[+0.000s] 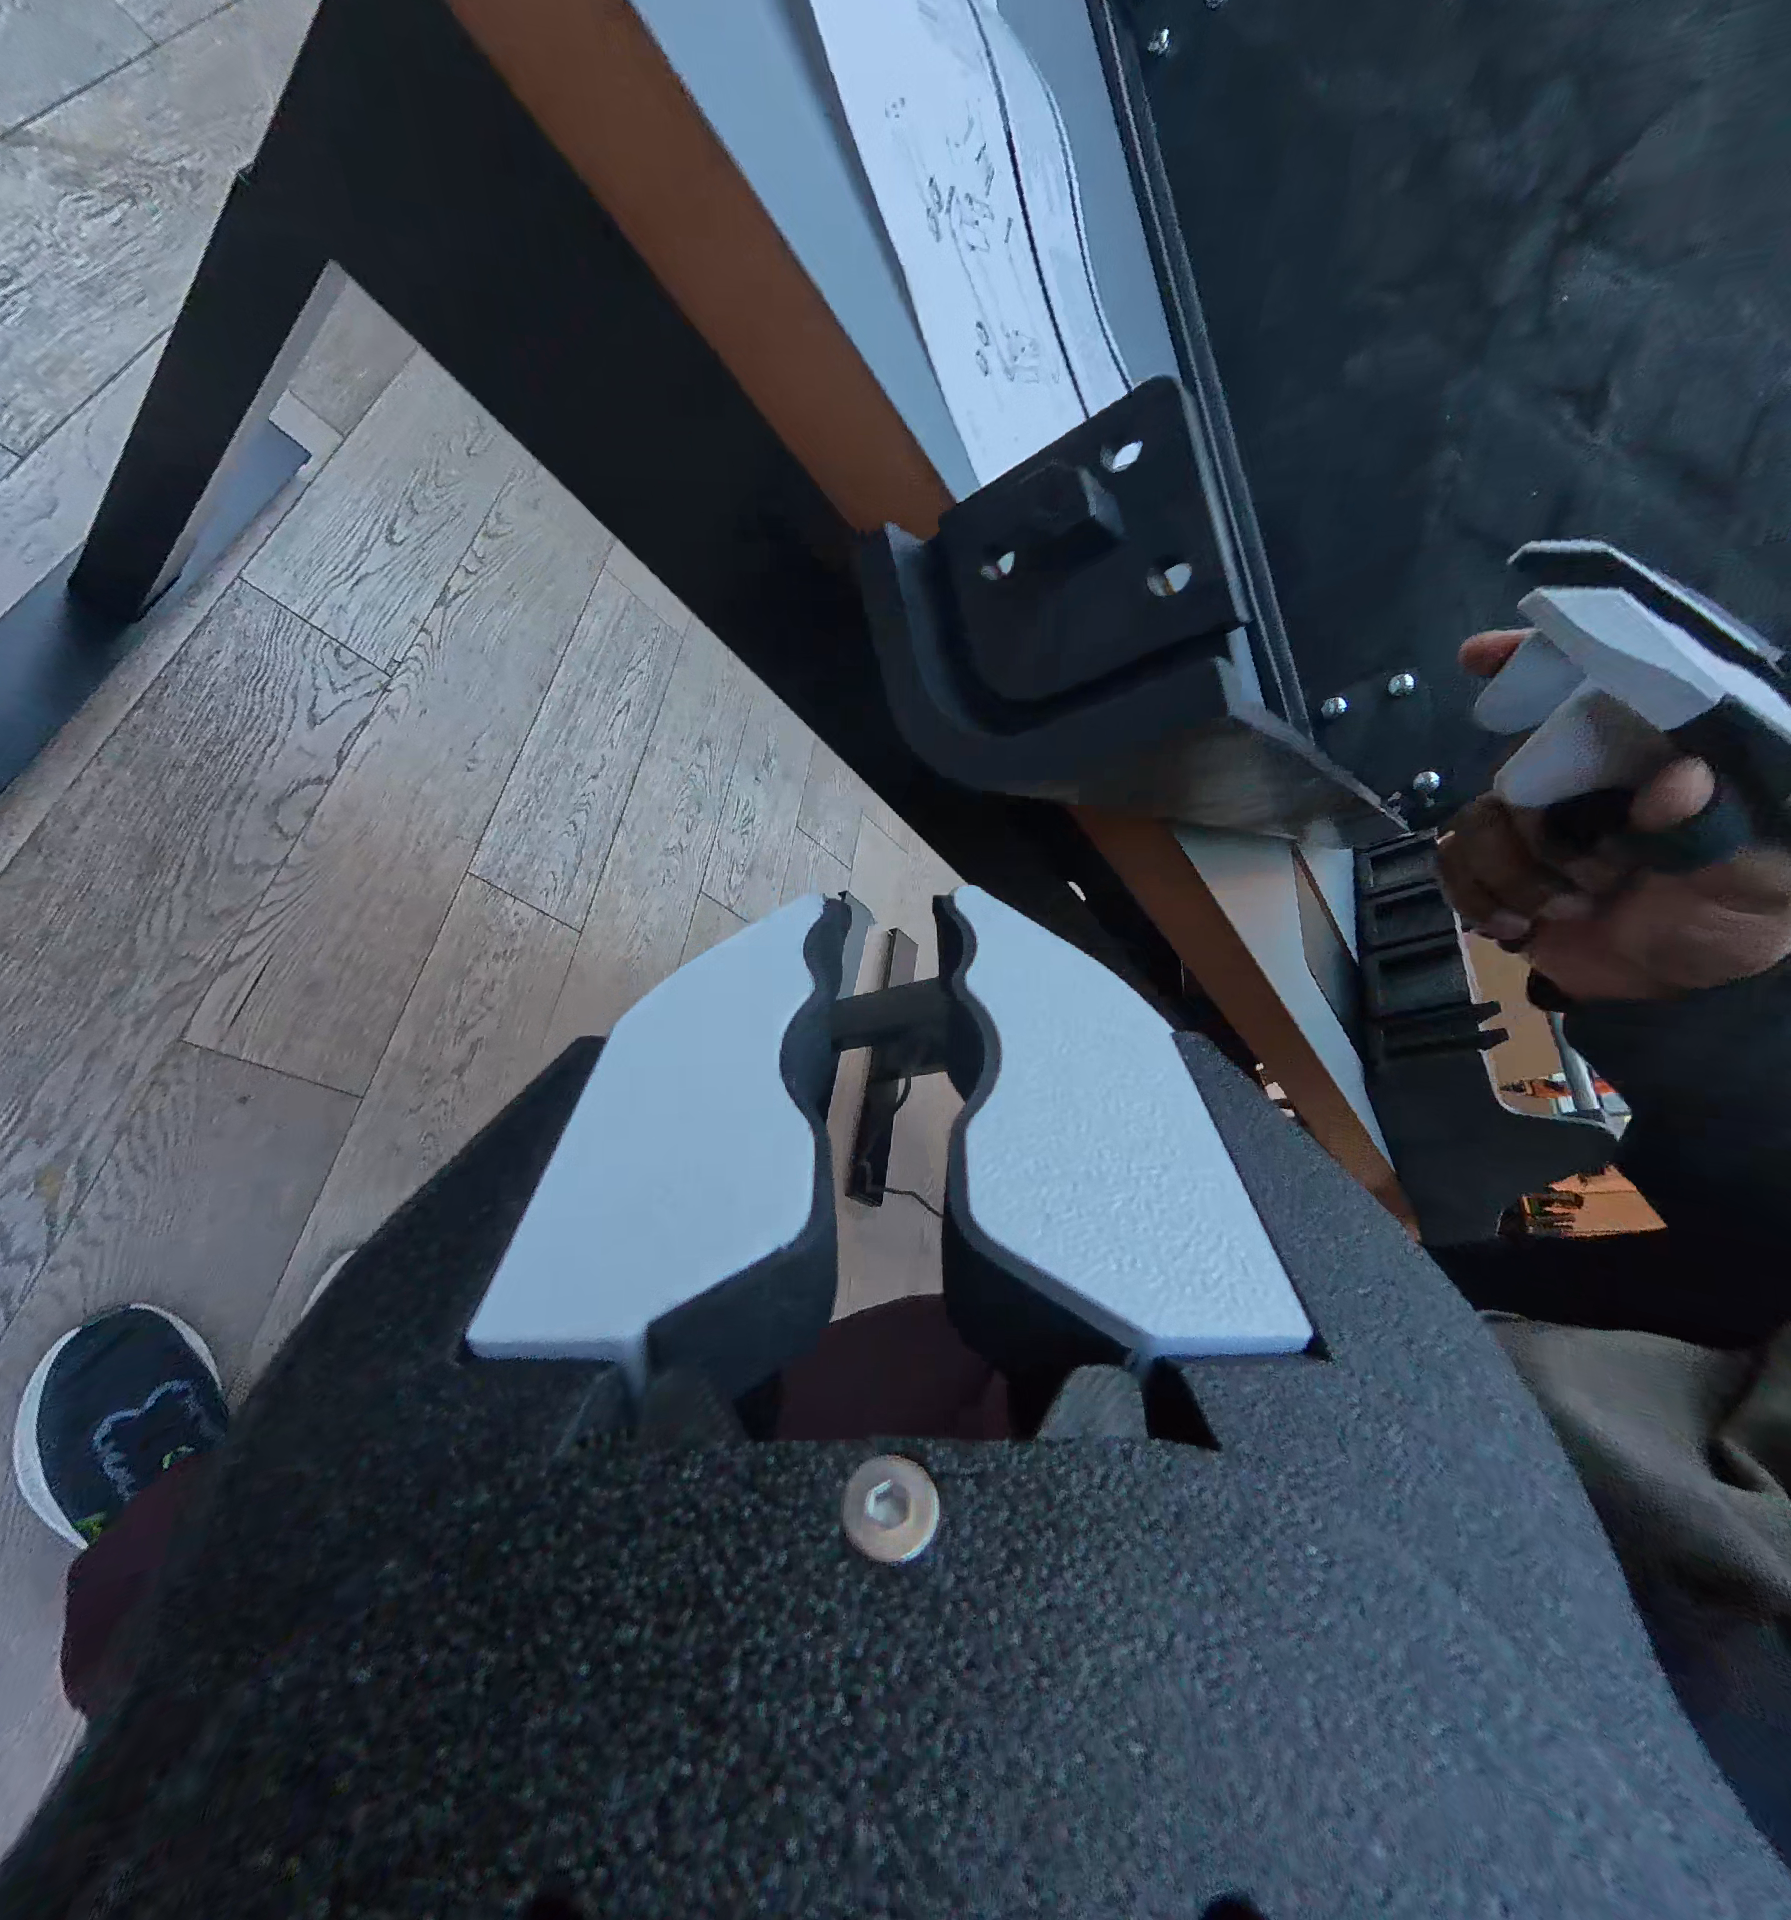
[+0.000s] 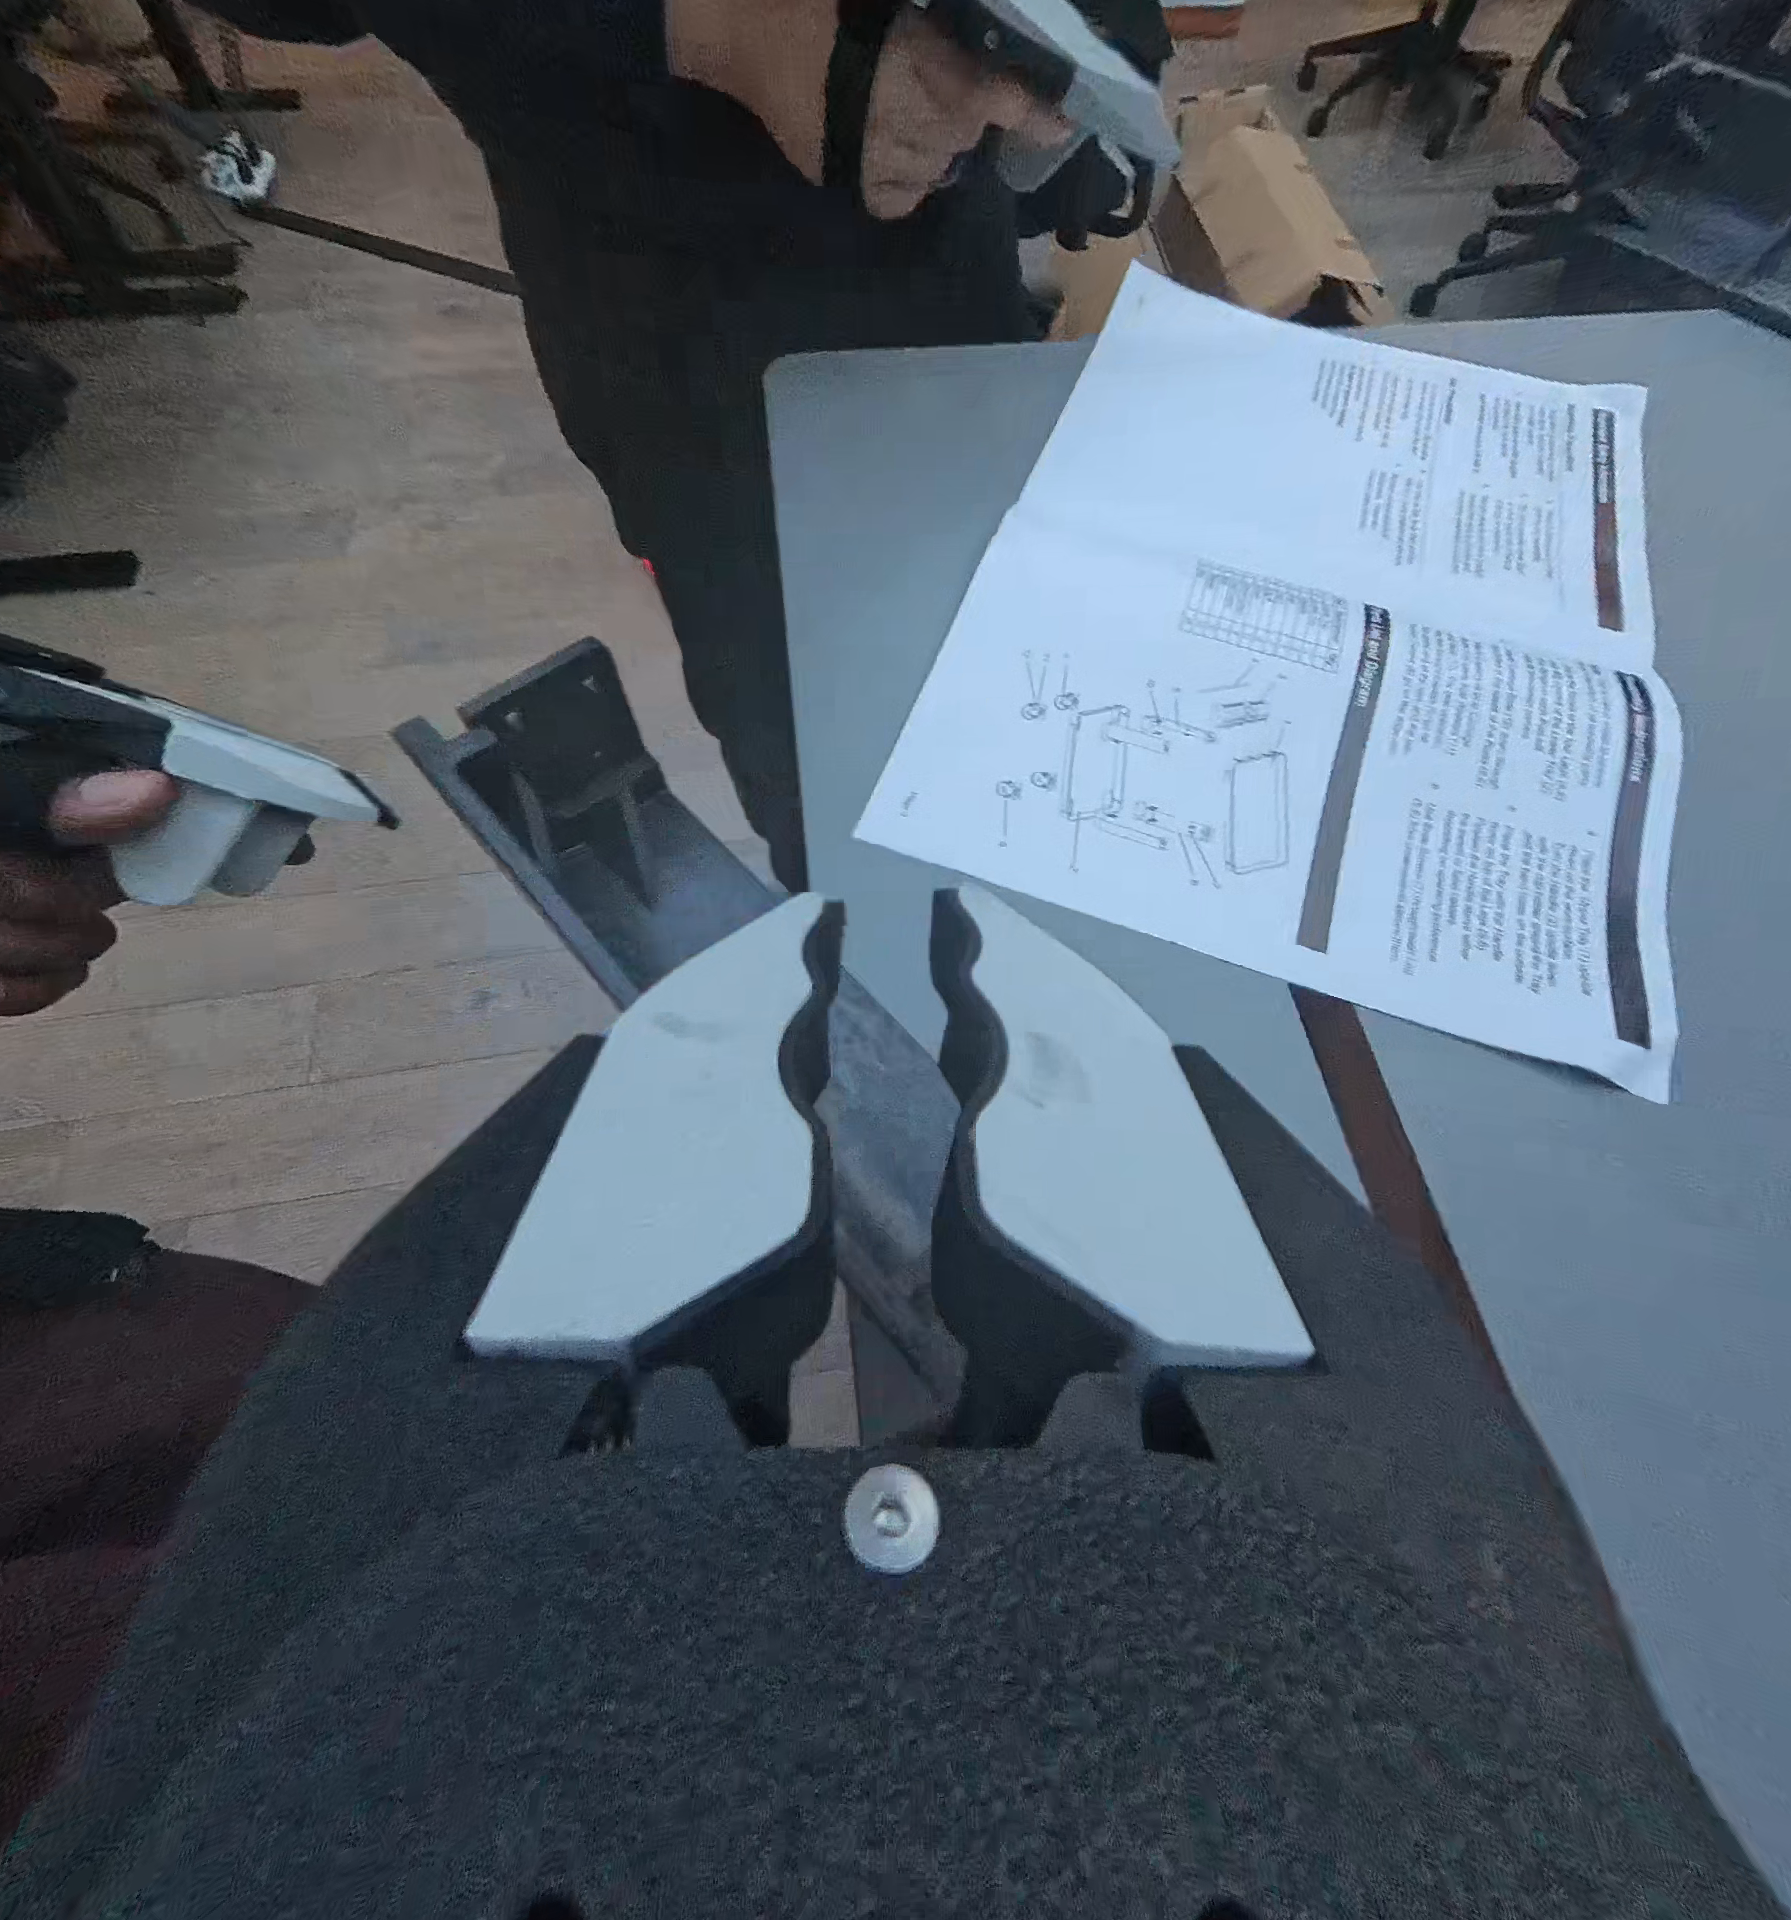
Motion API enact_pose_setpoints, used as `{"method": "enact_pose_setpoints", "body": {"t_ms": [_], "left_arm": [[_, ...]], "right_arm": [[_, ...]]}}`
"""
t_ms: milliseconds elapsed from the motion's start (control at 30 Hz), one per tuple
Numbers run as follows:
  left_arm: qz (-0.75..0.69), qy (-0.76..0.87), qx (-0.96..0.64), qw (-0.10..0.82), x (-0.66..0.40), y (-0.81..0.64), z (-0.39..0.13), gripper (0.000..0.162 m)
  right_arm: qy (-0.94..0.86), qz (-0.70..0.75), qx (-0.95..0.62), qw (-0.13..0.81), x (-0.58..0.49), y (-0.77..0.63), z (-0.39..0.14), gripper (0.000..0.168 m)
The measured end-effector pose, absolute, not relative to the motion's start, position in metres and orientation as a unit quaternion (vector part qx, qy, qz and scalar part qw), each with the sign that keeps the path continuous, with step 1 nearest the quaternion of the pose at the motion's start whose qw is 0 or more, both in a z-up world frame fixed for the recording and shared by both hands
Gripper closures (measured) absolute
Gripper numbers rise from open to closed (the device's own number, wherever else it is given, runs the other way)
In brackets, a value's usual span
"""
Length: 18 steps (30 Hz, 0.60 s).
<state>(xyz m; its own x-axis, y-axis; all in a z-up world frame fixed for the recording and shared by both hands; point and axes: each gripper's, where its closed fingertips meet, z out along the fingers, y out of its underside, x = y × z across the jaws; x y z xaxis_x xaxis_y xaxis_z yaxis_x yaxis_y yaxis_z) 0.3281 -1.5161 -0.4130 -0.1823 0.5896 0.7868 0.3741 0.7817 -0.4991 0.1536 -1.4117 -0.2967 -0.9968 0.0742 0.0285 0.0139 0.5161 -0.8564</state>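
Observation:
My right gripper (image 2: 886, 914) is shut on the flat bar of a black metal bracket (image 2: 558, 769). The bracket's plate with holes sticks out over the floor, past the grey table's corner (image 2: 870, 499). My left gripper (image 1: 889, 914) is slightly open and empty, and it points down at the floor below the bracket (image 1: 1057, 582). It also shows in the right wrist view (image 2: 351, 800), held in a hand just left of the bracket and apart from it. In the left wrist view a hand-held gripper (image 1: 1639, 644) sits at the bar's end.
A printed instruction sheet (image 2: 1286, 675) lies on the table and overhangs its edge. A black panel with screws (image 1: 1493, 312) stands beyond it. A second person in black (image 2: 714, 260) stands at the table's corner holding another gripper (image 2: 1078, 94). A cardboard box (image 2: 1255, 197) and office chairs are behind. My shoe (image 1: 112, 1413) is on the wood floor. My right fingertips sit around 25 centimetres from my left ones.

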Motion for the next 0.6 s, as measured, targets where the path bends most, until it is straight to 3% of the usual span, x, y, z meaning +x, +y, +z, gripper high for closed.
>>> {"method": "enact_pose_setpoints", "body": {"t_ms": [267,600], "left_arm": [[0.069,-0.774,-0.307,0.550,0.346,-1.533,-0.433,0.145],[0.052,-0.795,-0.332,0.504,0.377,-1.543,-0.437,0.144]], "right_arm": [[-0.911,0.383,-0.100,0.119,0.065,-1.407,-0.308,0.133],[-0.918,0.359,-0.115,0.122,-0.030,-1.450,-0.342,0.123]]}}
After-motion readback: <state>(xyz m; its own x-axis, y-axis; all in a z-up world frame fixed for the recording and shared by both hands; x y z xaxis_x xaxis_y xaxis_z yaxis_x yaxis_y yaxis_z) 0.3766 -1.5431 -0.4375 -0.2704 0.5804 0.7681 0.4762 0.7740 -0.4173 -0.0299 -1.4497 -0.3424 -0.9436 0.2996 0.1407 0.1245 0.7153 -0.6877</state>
